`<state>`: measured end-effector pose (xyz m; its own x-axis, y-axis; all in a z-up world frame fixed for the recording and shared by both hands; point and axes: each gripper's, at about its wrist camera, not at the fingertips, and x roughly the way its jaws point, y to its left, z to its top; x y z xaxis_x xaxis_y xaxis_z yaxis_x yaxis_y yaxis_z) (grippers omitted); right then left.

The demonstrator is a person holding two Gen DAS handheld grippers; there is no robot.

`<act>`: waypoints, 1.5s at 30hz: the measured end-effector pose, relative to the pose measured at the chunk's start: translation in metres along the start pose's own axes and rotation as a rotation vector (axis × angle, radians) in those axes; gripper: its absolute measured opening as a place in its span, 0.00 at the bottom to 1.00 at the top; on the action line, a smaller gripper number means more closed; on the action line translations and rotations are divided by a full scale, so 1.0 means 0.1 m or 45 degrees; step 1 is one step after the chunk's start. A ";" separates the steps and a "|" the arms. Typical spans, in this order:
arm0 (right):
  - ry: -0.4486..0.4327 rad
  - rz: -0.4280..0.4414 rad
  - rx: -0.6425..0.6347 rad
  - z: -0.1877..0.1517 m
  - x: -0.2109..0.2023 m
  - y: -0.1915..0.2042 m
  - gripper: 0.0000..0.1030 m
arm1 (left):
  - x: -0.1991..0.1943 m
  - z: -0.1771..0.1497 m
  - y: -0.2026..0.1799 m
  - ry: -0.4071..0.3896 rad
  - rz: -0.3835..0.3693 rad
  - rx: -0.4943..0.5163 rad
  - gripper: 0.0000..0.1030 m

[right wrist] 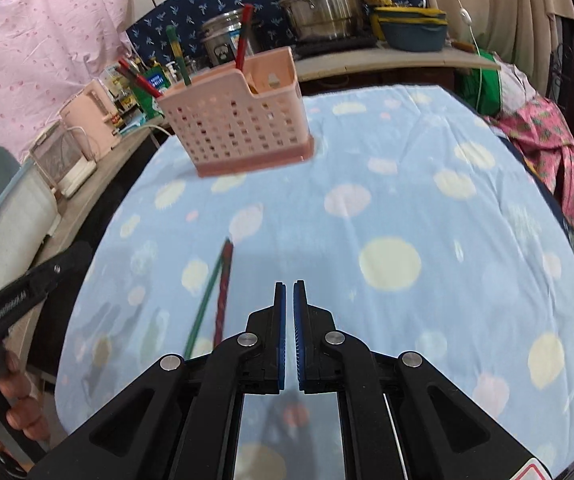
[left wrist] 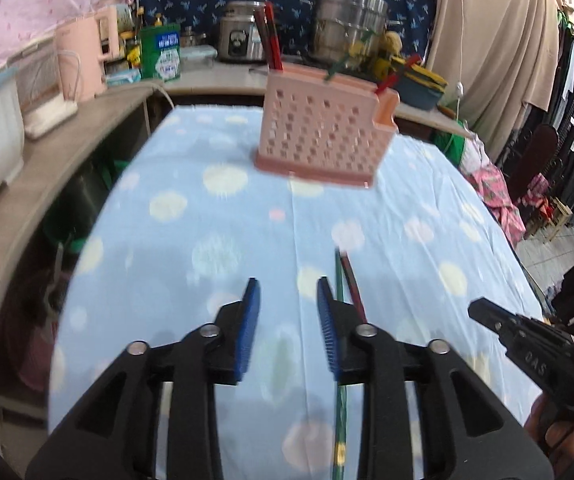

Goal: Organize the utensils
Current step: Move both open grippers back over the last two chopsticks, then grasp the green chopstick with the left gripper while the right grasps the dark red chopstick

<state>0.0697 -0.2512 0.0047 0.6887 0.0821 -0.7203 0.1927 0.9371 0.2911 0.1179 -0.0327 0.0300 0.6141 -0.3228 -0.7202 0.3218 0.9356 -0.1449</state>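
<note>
A pink perforated utensil holder [left wrist: 323, 136] stands on the blue spotted tablecloth [left wrist: 215, 232], with red and green chopsticks standing in it; it also shows in the right wrist view [right wrist: 239, 128]. A green chopstick [left wrist: 341, 368] and a red chopstick [left wrist: 353, 284] lie side by side on the cloth, just right of my left gripper [left wrist: 289, 292], which is open and empty. They show in the right wrist view too, the green one [right wrist: 203, 308] and the red one [right wrist: 223, 292], left of my right gripper [right wrist: 289, 292], which is shut and empty.
A counter [left wrist: 223, 76] behind the table holds a rice cooker [left wrist: 243, 38], a steel pot [left wrist: 347, 24], a green box and a pink kettle [left wrist: 83, 60]. Clothes hang at the right [left wrist: 567, 80]. The right gripper's body [left wrist: 527, 348] shows at the lower right.
</note>
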 end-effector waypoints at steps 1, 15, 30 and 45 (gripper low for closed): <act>0.013 -0.001 0.010 -0.08 0.00 -0.03 0.06 | -0.01 -0.12 -0.01 0.015 -0.014 0.003 0.35; 0.097 0.008 0.039 -0.56 0.06 -0.09 0.06 | 0.06 -1.03 -0.28 0.230 -0.059 0.050 0.40; 0.113 0.047 -0.035 -0.48 0.23 0.19 0.06 | 0.13 -1.01 -0.13 0.237 -0.015 0.016 0.07; 0.098 0.045 -0.138 0.08 0.85 0.65 0.07 | 0.25 -0.81 0.22 0.238 0.043 -0.078 0.07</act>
<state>0.1464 -0.1856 -0.0325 0.6371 0.1378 -0.7583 0.0898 0.9639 0.2506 0.0820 -0.0090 -0.0461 0.4772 -0.2646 -0.8380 0.2553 0.9542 -0.1559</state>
